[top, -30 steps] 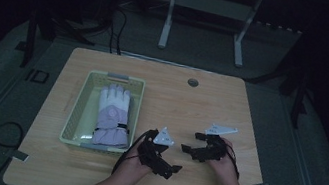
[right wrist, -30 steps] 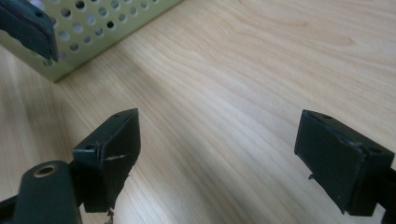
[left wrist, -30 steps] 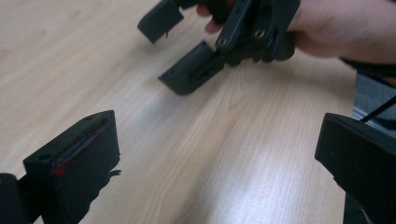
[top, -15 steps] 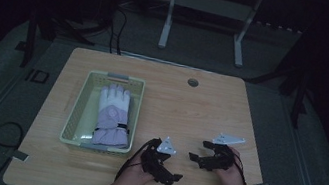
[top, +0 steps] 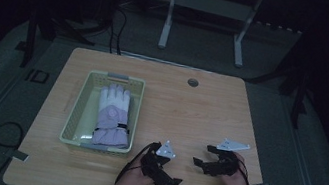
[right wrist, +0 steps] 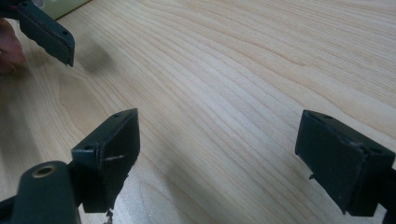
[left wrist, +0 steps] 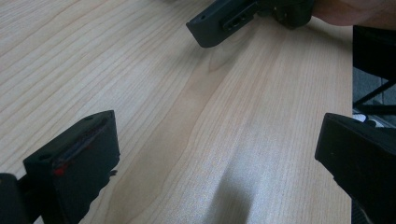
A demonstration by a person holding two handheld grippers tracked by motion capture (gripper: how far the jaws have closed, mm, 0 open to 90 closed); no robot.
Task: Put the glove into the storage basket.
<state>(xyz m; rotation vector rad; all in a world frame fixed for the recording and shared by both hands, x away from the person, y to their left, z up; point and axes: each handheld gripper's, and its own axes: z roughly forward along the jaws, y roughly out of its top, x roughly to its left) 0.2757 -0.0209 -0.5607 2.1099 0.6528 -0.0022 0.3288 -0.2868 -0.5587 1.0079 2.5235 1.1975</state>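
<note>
Resting low at table (top: 211,105) near edge, left gripper (top: 171,174) and right gripper (top: 206,156) pulled back since earlier; both released, empty; glove (top: 111,116) in basket (top: 75,113) — likely finished.

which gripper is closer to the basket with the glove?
The left gripper. It sits just off the basket's near right corner, where the glove lies. The right gripper is farther along the table, toward its right edge.

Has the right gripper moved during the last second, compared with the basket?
Yes. In the high view the right gripper has come back toward the person's edge of the table and slightly away from the basket, which has stayed in place.
</note>
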